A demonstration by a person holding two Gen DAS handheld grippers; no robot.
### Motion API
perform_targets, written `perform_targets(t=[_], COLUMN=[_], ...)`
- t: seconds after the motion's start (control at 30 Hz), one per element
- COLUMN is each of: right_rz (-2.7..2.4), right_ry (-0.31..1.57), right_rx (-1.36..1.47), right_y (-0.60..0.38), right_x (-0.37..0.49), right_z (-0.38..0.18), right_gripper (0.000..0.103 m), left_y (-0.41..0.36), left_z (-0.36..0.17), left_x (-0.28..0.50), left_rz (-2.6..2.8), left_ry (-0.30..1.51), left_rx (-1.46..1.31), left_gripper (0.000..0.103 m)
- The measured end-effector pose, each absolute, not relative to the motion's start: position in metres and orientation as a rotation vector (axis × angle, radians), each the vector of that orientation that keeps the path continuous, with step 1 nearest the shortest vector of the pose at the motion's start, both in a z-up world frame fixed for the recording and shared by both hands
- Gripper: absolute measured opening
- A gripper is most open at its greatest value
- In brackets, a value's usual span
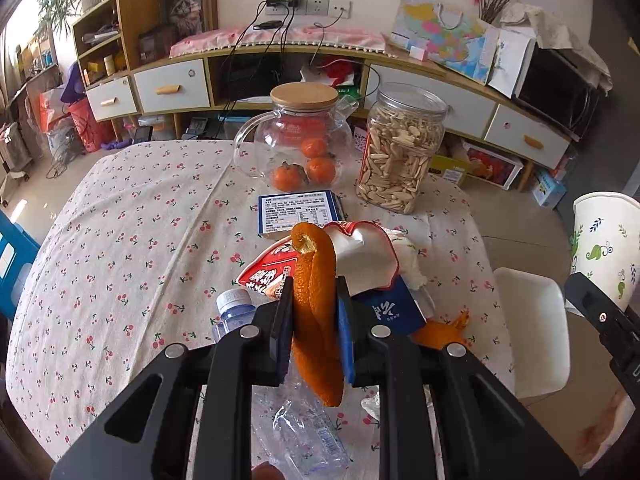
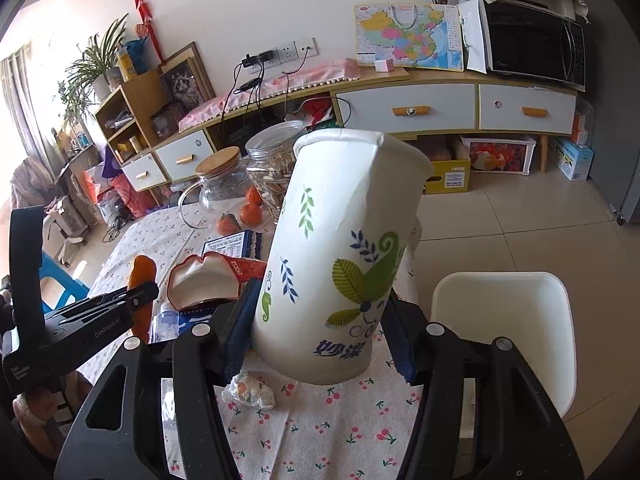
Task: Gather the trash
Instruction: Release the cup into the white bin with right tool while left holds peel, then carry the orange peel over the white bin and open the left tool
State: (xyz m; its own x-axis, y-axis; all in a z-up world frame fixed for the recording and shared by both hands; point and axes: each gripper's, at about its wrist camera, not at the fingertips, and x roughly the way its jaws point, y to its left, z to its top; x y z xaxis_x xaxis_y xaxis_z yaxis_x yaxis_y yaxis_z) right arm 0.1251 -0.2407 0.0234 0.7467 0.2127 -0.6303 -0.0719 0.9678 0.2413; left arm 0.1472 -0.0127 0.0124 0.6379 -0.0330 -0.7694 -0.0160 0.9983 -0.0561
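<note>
My left gripper (image 1: 313,296) is shut on a long strip of orange peel (image 1: 316,300), held above the cherry-print tablecloth (image 1: 120,240). My right gripper (image 2: 320,320) is shut on a white paper cup (image 2: 344,248) with leaf prints, tilted and dented at its rim. That cup (image 1: 606,248) also shows at the right edge of the left wrist view. On the table lie a red snack wrapper (image 1: 264,272), a crumpled red-edged white wrapper (image 1: 364,256), a blue card (image 1: 400,308), another piece of peel (image 1: 440,334), a crushed clear bottle (image 1: 236,312) and a crumpled wad (image 2: 250,394).
A glass teapot (image 1: 298,136) with oranges and a jar of nuts (image 1: 400,148) stand at the table's far side, a blue-and-white box (image 1: 298,212) before them. A white chair (image 2: 504,332) stands right of the table. A sideboard (image 2: 440,104) runs along the wall.
</note>
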Motion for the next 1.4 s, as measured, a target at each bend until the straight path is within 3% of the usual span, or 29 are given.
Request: perform_targets(t=[0.9,0.97,1.0,1.1,1.17,1.4], right_rz=[-0.301,-0.348,-0.378,-0.454,-0.523,-0.652], right_ry=[0.706,0.697,0.689,0.673,0.657,0.636], right_rx=[0.218,0.223,0.229,0.256,0.290,0.401], right_y=[-0.390,-0.400,-0.405,-0.424,-0.439,-0.485], right_x=[0.104,0.100,0.097,0.089,0.082,0.061], right_z=[0.006,0.008,0.010,0.013,0.015,0.019], right_gripper=[0.054,0.062,0.071,0.080,0.091,0.096], left_y=[-0.180,-0.195,-0.203,-0.227,-0.244,-0.298], left_z=[0.000,0.001,0.001,0.002,0.002,0.007], left_x=[0.135,0.136,0.137,0.137,0.138,0.143], left_rz=[-0.251,-0.271,-0.281,-0.319,-0.345,-0.421], left_ry=[0.921,0.920,0.918,0.915,0.914,0.888], left_rx=[-0.002,0.000,0.003,0.003,0.001,0.008], left_gripper=[0.020,0.020,0.020,0.020,0.020,0.020])
